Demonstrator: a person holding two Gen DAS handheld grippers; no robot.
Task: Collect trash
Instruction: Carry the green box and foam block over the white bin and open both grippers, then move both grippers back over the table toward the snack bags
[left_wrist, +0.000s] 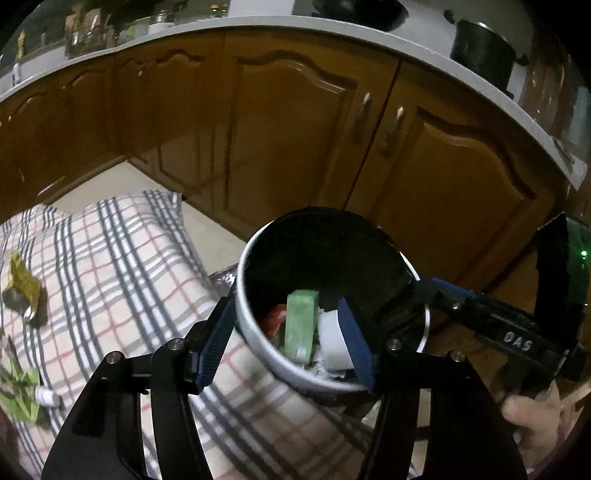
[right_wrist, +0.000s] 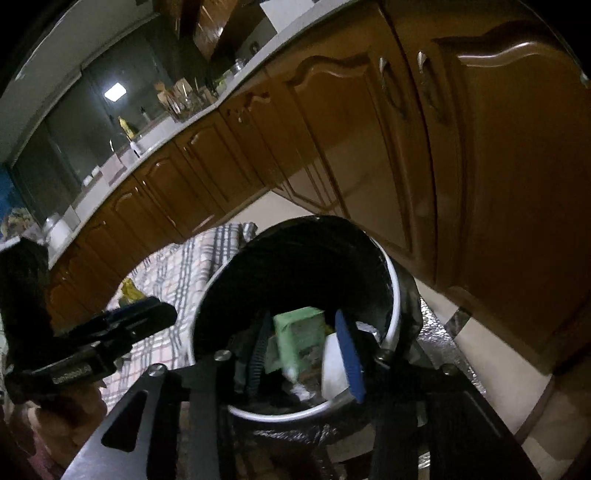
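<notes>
A round white trash bin with a black liner stands beside the checked tablecloth. Inside lie a green box, a white piece and a red wrapper. My left gripper is open and straddles the bin's near rim, with one finger outside the wall and one inside. My right gripper is open over the bin, with the green box lying below and between its fingers. A yellow wrapper and a green wrapper lie on the cloth at the left.
Brown wooden cabinet doors run behind the bin under a pale counter that bears a black pot. A hand holds the right gripper at the lower right. Pale floor tiles show to the right of the bin.
</notes>
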